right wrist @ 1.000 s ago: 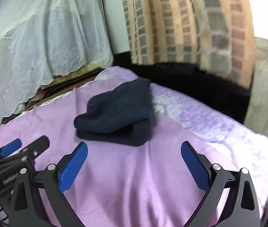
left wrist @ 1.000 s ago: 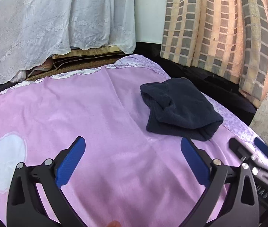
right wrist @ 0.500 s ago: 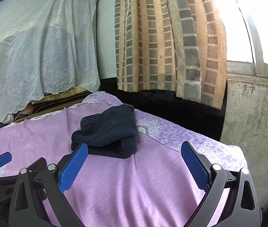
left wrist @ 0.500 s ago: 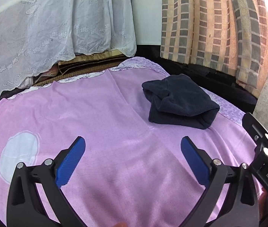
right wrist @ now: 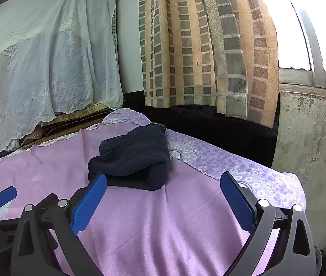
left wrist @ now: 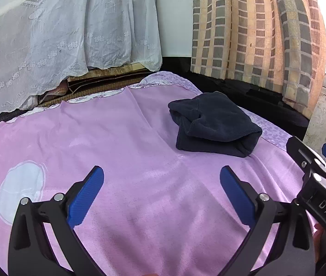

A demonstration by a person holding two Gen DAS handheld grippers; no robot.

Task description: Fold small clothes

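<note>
Jaws wide on both: left gripper (left wrist: 161, 191) and right gripper (right wrist: 163, 195), empty, hovering over the pink sheet (left wrist: 121, 151), short of the dark garment (left wrist: 213, 124). Garment already bundled in a thick fold near the sheet's far edge. Probably between folds; next, either tidy that bundle or fetch another piece.

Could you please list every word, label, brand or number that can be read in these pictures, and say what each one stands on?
"DAS": white letters on the black body of the right hand-held gripper, seen at the right edge of the left wrist view; the frame edge may cut off further letters.
Nothing else is readable: the dark folded garment, the pink sheet, the checked curtain and the white lace cloth carry patterns only, no text.
</note>
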